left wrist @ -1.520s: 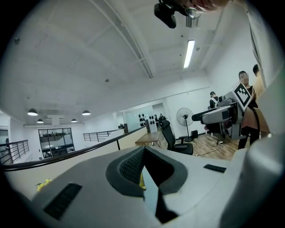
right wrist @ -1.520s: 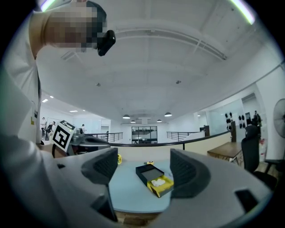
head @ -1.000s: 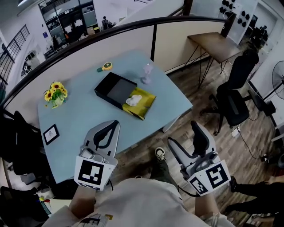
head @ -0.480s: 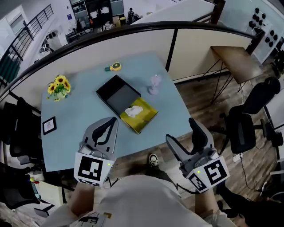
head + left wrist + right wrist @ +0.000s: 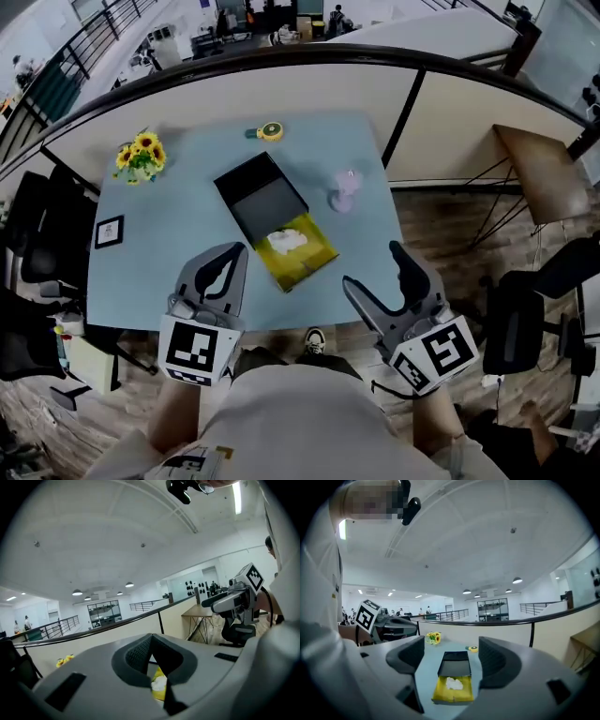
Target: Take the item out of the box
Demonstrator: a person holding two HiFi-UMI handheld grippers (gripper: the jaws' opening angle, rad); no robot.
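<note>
**Two grippers up, one fluffy white lump to fish out**

Biggest thing first. The pale blue table [image 5: 178,244] is matte and smooth. On it the box [image 5: 262,199] lies open: a stiff black half with square edges, and touching it on the near side a shallow yellow half [image 5: 309,262] that looks papery.

Both grippers hang over the near table edge, well apart from the box. The left gripper [image 5: 236,251] has its ribbed pads pinched together at the tips with nothing between them. The right gripper [image 5: 375,267] is spread wide and empty.

The item [image 5: 286,241] sits in the yellow half. It's a small, white, crumpled wad, maybe tissue or cloth; can't tell which. My guess is it's very light, squashy and not fragile. I'd pinch it from above across the middle of the bulge. The yellow lining might lift with it.
</note>
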